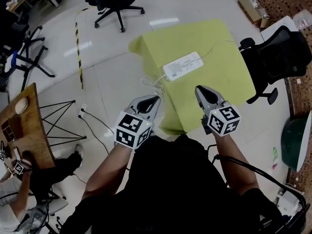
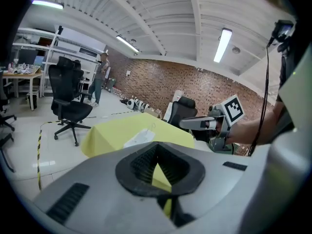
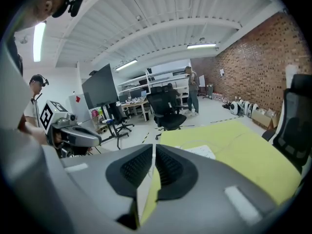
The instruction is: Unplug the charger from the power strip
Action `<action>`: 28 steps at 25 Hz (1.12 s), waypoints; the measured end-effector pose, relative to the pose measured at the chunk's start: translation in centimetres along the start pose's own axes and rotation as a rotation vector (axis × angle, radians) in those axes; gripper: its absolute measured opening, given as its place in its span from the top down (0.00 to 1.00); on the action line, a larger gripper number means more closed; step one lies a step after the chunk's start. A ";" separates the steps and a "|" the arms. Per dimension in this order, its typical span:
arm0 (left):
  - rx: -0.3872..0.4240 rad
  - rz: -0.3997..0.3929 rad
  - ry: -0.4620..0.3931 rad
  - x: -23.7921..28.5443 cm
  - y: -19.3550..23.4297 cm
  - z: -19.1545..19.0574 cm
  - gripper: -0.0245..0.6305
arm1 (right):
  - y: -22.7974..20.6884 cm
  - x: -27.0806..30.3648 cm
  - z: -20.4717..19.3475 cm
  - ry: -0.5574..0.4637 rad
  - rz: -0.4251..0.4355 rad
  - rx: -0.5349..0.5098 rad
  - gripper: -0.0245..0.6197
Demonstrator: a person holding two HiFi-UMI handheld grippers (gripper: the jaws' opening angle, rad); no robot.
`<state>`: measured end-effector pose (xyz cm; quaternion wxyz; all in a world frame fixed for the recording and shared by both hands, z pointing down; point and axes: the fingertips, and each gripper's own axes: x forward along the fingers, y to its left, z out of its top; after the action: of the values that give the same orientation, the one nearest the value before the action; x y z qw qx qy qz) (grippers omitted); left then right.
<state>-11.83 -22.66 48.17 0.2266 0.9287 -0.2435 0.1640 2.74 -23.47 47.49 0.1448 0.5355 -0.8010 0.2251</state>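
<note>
Head view of a person standing at a table draped in a yellow-green cloth (image 1: 222, 82), one handheld gripper in each hand. The white power strip (image 1: 183, 66) lies aslant near the middle of the cloth, and its white cable (image 1: 152, 85) runs from its left end over the table's left edge to the tiled floor. A charger plugged into the strip cannot be made out at this size. The left gripper (image 1: 156, 99) is held just off the table's near left corner with its pads met at the tips and nothing between them. The right gripper (image 1: 199, 88) is over the near edge of the cloth with its pads parted by a hairline slit, likewise empty. Both point toward the strip, well apart from it. A marker cube (image 1: 131, 129) sits behind each pair of jaws. A black office chair (image 1: 278, 57) stands just beside the table's right side.
</note>
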 end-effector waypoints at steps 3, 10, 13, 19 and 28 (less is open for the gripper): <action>-0.007 -0.001 -0.019 0.2 -0.7 0.3 0.95 | -1.1 1.0 0.1 0.017 0.012 -0.022 0.93; -0.037 0.077 -0.055 -0.1 0.2 0.7 0.95 | -3.8 6.0 -2.2 0.094 0.024 -0.074 0.84; -0.051 0.124 -0.057 -0.6 0.9 0.7 0.95 | -5.6 8.3 -3.3 0.101 0.009 -0.041 0.78; -0.083 0.183 -0.041 -0.6 1.3 0.2 0.95 | -7.8 12.0 -5.7 0.148 0.024 0.007 0.64; -0.108 0.212 -0.012 0.2 1.0 -0.3 0.95 | -8.4 16.4 -6.9 0.177 0.017 -0.049 0.60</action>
<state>-12.23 -23.37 48.91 0.2565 0.8851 -0.3500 0.1683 4.15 -35.61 62.90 0.2261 0.5029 -0.7949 0.2533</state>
